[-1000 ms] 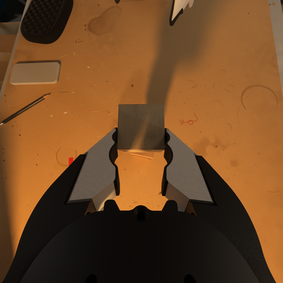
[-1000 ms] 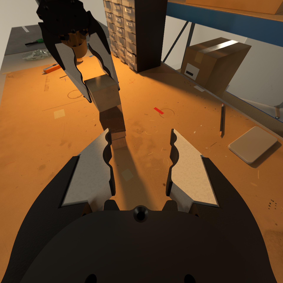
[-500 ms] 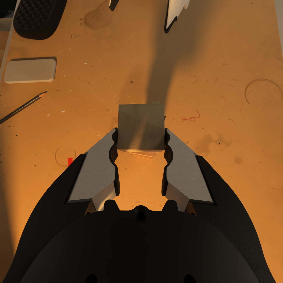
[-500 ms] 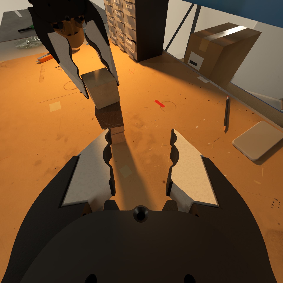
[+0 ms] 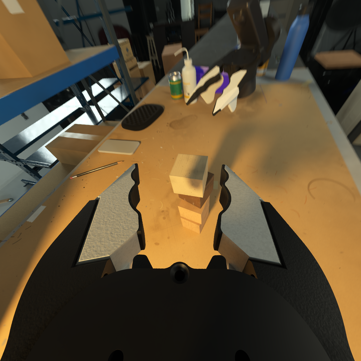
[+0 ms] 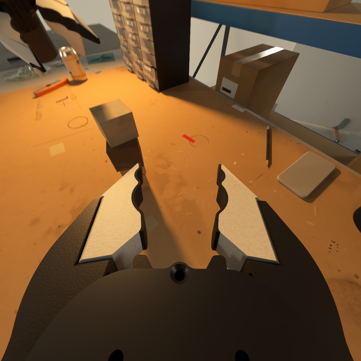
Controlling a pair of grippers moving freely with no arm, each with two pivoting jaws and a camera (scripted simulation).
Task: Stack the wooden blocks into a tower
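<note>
A tower of wooden blocks stands on the orange table (image 5: 273,175). A pale block (image 5: 188,174) is on top, set off-centre over a dark brown block (image 5: 202,196), with two light blocks (image 5: 193,214) below. My left gripper (image 5: 179,165) is open and empty, drawn back from the tower, which shows between its fingers. My right gripper (image 6: 179,165) is open and empty, low on the other side of the tower. The pale block (image 6: 115,122) and dark block (image 6: 125,156) show in the right wrist view. Each gripper shows in the other's view: the right (image 5: 200,109), the left (image 6: 69,55).
A pencil (image 5: 97,169), a white pad (image 5: 119,146) and a black oval mat (image 5: 142,116) lie by the shelf-side edge. A can (image 5: 175,86), a squeeze bottle (image 5: 188,78) and a blue bottle (image 5: 293,43) stand at the far end. A drawer cabinet (image 6: 148,43), cardboard box (image 6: 254,76) and orange knife (image 6: 51,87) lie beyond.
My left gripper opened, let go of the pale block on top of the tower, and pulled up and back, tilting from a downward to a forward view. My right gripper stayed open.
</note>
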